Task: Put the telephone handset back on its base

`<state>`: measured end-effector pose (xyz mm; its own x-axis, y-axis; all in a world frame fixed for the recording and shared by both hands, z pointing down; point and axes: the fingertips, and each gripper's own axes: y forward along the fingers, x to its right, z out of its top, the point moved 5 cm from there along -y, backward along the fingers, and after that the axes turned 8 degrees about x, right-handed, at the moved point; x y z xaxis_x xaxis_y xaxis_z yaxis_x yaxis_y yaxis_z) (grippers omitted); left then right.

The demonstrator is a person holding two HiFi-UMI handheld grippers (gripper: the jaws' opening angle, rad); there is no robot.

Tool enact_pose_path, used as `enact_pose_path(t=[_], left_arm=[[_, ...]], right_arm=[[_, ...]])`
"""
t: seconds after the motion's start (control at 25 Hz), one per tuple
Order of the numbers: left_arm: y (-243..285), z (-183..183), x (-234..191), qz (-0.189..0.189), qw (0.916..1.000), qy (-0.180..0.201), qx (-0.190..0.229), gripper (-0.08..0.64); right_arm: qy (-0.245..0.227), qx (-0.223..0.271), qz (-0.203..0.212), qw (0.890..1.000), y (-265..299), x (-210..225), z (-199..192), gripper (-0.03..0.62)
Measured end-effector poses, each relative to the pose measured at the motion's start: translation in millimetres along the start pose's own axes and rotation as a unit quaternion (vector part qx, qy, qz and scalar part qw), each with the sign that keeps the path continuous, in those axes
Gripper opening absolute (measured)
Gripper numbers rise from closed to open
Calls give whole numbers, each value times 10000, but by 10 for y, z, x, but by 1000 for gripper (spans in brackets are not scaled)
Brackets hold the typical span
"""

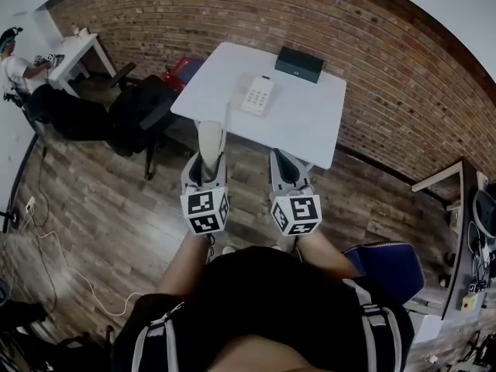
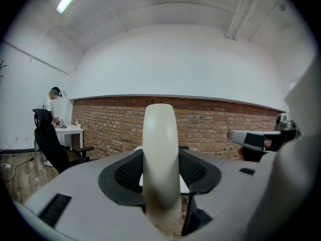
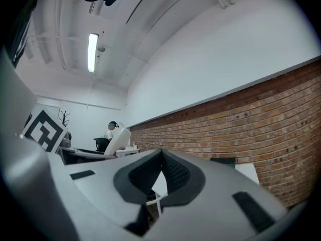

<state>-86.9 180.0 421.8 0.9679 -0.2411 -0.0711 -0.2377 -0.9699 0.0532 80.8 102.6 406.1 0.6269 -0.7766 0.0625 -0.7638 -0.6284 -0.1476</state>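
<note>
Masking lower end of handset (image 1: 210,134), left gripper (image 1: 207,161) clamped.

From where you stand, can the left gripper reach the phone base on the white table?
Probably not yet. The left gripper, holding the handset, hangs over the floor short of the table, and the phone base lies further in. Nothing blocks the way.

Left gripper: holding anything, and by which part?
Yes: left gripper is shut on the cream handset near one end; the rest sticks out past the jaws.
</note>
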Motion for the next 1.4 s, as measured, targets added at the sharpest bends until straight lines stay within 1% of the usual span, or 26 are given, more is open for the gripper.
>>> enact_pose_path(t=[0.24, 0.44, 0.72, 0.88, 1.04, 1.4], left_arm=[[-71, 8, -358, -236, 9997, -56, 28, 212], [-89, -26, -543, -427, 9990, -119, 32, 212], [-74, -39, -698, -475, 9985, -282, 52, 212], [-19, -74, -720, -531, 9983, -253, -6, 212], [84, -53, -736, -560, 9982, -211, 30, 212], [594, -106, -755, -565, 9983, -133, -70, 212]], right_arm=[[-78, 50, -273, 9996, 104, -327, -11, -2], [-112, 76, -543, 9984, 108, -463, -34, -2], [-215, 71, -581, 9981, 197, -558, -13, -2], [-181, 109, -638, 9977, 238, -532, -47, -2], [-109, 129, -644, 9978, 345, -464, -116, -2], [6, 199, -663, 9976, 791, -114, -226, -2]])
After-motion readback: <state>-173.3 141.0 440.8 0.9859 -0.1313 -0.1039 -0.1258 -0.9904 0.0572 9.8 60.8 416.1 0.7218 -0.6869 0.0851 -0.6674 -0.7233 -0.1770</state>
